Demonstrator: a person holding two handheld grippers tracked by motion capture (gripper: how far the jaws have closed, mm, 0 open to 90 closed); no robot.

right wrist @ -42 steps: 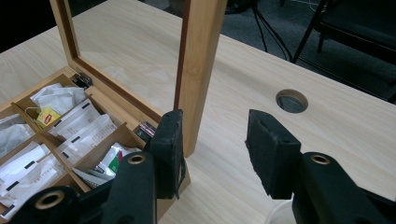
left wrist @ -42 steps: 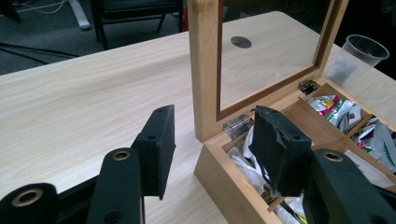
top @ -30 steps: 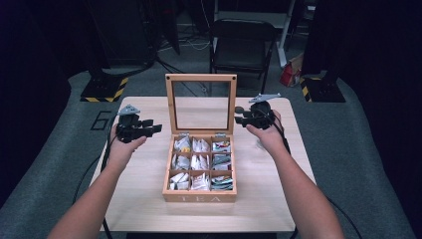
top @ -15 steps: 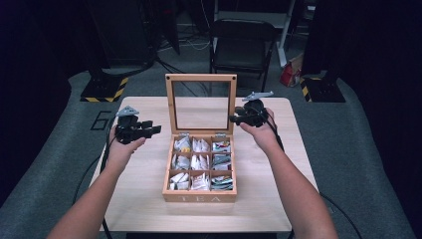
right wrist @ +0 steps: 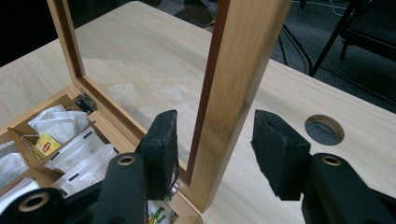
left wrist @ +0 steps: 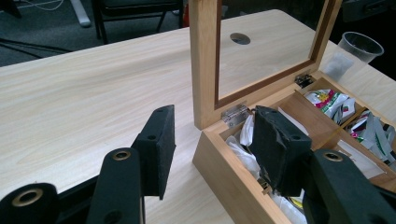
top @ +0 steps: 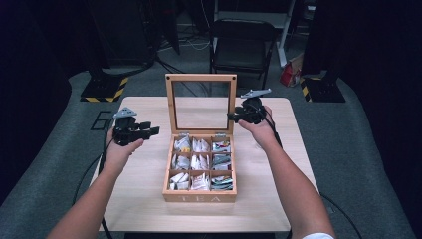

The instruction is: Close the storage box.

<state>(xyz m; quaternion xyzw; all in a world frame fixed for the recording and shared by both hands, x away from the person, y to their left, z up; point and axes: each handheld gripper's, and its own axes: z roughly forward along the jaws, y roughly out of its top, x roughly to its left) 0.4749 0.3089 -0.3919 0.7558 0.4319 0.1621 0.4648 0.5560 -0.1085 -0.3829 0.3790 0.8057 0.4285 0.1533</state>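
I have the light wooden tea box (top: 200, 196), its nine compartments packed with paper tea bags (top: 200, 162), sitting in the middle of the pale wooden table (top: 149, 199), with its glass-paned wooden lid (top: 200, 79) standing upright on its hinges at the far edge. My right gripper (top: 233, 117) is at the lid's right-hand frame post: in the right gripper view that post (right wrist: 233, 93) stands between the two black foam pads (right wrist: 163, 144), the left pad close against its inner face and the right pad clear of the wood, so the tongs are spread around the frame without pinching it; they have just been widening slightly. My left gripper (top: 152, 129) hovers over the table to the left of the box, jaws parted with nothing between them, its view looking along the box's back corner and the metal hinge (left wrist: 235, 113). A clear plastic cup (left wrist: 359, 46) stands beyond the box in that view.
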